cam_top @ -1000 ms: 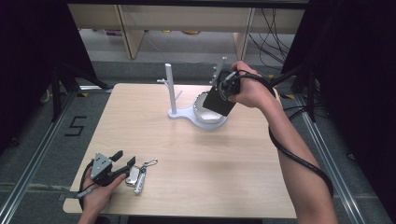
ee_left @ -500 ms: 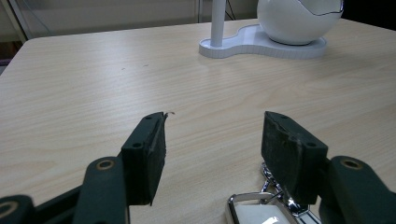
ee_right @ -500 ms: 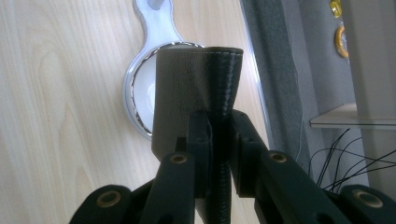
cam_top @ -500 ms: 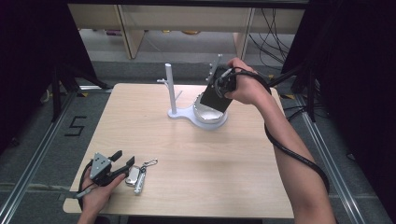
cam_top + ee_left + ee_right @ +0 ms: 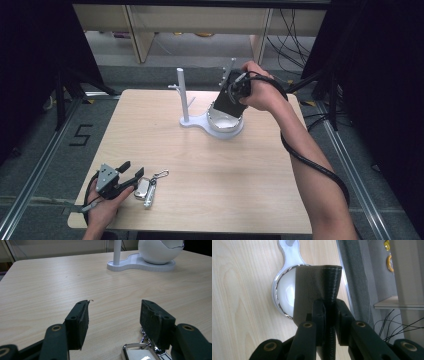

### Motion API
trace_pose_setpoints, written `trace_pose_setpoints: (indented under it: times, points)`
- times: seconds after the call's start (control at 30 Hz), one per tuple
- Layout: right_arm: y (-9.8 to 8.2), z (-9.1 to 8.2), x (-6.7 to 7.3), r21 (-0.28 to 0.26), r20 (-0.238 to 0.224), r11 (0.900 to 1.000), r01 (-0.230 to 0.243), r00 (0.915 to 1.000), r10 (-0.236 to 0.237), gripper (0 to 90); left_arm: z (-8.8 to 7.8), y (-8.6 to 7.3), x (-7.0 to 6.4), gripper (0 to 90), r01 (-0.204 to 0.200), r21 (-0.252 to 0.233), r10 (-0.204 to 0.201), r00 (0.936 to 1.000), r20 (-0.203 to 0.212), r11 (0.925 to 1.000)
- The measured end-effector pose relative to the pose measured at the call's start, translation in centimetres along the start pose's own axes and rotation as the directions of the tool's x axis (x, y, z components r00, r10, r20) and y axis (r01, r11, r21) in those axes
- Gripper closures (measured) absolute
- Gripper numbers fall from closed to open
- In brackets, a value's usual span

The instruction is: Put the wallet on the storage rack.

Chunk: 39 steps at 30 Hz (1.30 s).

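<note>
My right gripper [image 5: 233, 95] is shut on a dark leather wallet [image 5: 227, 105], held tilted just above the chrome-rimmed white bowl [image 5: 224, 125] of a white stand at the table's far middle. In the right gripper view the jaws [image 5: 329, 307] pinch the wallet [image 5: 317, 285] at its edge, with the bowl [image 5: 284, 293] behind it. My left gripper [image 5: 132, 169] rests open at the near left corner. A bunch of keys with a carabiner [image 5: 146, 189] lies just right of it. In the left gripper view the keys [image 5: 136, 353] sit under the right jaw, untouched.
The stand has a thin upright post [image 5: 183, 97] with a small peg, left of the bowl. The light wooden table [image 5: 200, 170] ends close behind the stand. Cables and shelf legs lie beyond the far edge.
The right gripper has shifted slightly to the left with the wallet, staying over the bowl. The left gripper and the keys have not moved.
</note>
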State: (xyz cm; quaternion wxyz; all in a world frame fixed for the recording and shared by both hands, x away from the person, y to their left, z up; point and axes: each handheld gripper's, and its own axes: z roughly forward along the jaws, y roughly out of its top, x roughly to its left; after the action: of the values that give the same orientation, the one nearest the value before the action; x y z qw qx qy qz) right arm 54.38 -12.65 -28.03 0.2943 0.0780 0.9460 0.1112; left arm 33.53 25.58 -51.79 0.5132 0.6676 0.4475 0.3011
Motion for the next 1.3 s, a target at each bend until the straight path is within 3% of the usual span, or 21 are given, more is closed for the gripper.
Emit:
trace_pose_setpoints:
  times: [0.1, 0.17, 0.23, 0.3, 0.5, 0.53, 0.6, 0.63, 0.8, 0.83, 0.9, 0.97, 1.0, 1.07, 1.17, 1.3]
  points:
    - [0.0, 0.2, 0.0, 0.0, 0.003, 1.0, -0.001, 1.0, 0.001, 81.0, 0.0, 0.0, 0.0, 39.9, -0.003, 0.001, 0.003, 1.0, 0.004, 1.0]
    - [0.1, 0.1, 0.1, 0.013, 0.004, 1.0, -0.026, 0.9997, 0.026, 81.0, 0.0, 0.0, 0.0, 39.9, -0.003, -0.001, 0.003, 1.0, 0.006, 1.0]
    - [0.0, 0.3, -0.1, -0.002, 0.011, 1.0, 0.0, 0.9999, 0.0, 81.0, 0.0, 0.0, 0.0, 39.9, -0.002, 0.004, 0.002, 1.0, 0.003, 1.0]
    - [0.0, 0.3, -0.1, 0.01, 0.011, 1.0, -0.028, 0.9995, 0.028, 81.0, 0.0, -0.1, 0.0, 39.9, 0.002, -0.011, -0.002, 1.0, 0.005, 0.9999]
    - [0.1, 0.6, 0.0, 0.028, 0.006, 0.998, -0.048, 0.9988, 0.048, 81.0, -0.1, 0.0, 0.1, 39.9, -0.007, 0.004, 0.007, 1.0, 0.006, 1.0]
    - [0.2, 0.7, 0.0, 0.017, 0.01, 0.999, -0.031, 0.9995, 0.031, 81.0, 0.0, 0.0, 0.0, 39.9, -0.005, 0.001, 0.005, 1.0, 0.007, 1.0]
    - [0.2, 0.8, 0.1, 0.025, 0.0, 0.999, -0.044, 0.999, 0.044, 81.0, 0.0, 0.0, 0.1, 39.9, -0.006, 0.001, 0.006, 1.0, 0.005, 1.0]
    - [0.2, 1.0, -0.1, 0.009, 0.009, 1.0, -0.01, 0.9999, 0.01, 81.0, 0.0, 0.0, 0.1, 39.9, -0.006, 0.001, 0.006, 1.0, 0.005, 1.0]
    - [0.1, 1.4, 0.0, 0.016, 0.002, 1.0, -0.023, 0.9997, 0.023, 81.0, 0.0, 0.0, 0.0, 39.9, 0.0, -0.004, 0.001, 1.0, 0.003, 1.0]
    - [0.1, 1.4, -0.2, 0.006, 0.015, 1.0, 0.0, 0.9999, 0.0, 81.0, 0.0, 0.0, 0.0, 39.9, -0.003, -0.001, 0.003, 1.0, 0.005, 1.0]
    - [0.1, 1.6, -0.1, 0.012, 0.014, 1.0, 0.001, 0.9999, -0.001, 81.0, 0.0, 0.0, 0.0, 39.9, -0.004, -0.001, 0.004, 1.0, 0.004, 1.0]
    - [0.0, 1.6, 0.0, 0.023, 0.005, 0.999, -0.024, 0.9997, 0.024, 81.0, 0.0, 0.0, 0.0, 39.9, -0.005, 0.002, 0.005, 1.0, 0.004, 1.0]
    - [0.1, 1.5, 0.3, 0.042, -0.002, 0.997, -0.068, 0.9977, 0.068, 80.9, 0.0, 0.0, 0.0, 39.9, -0.004, 0.002, 0.004, 1.0, 0.003, 1.0]
    - [0.0, 1.8, -0.1, 0.009, 0.014, 1.0, -0.001, 0.9999, 0.001, 80.9, 0.0, 0.0, 0.0, 39.9, -0.003, -0.001, 0.003, 1.0, 0.005, 1.0]
    - [0.0, 2.0, 0.1, 0.03, 0.001, 0.999, -0.034, 0.9994, 0.034, 80.9, 0.0, 0.0, 0.0, 39.9, -0.002, 0.0, 0.002, 1.0, 0.004, 1.0]
    - [0.0, 2.4, -0.1, 0.009, 0.014, 1.0, 0.0, 0.9999, 0.0, 80.9, 0.0, 0.0, 0.1, 39.9, -0.005, 0.003, 0.005, 1.0, 0.003, 1.0]
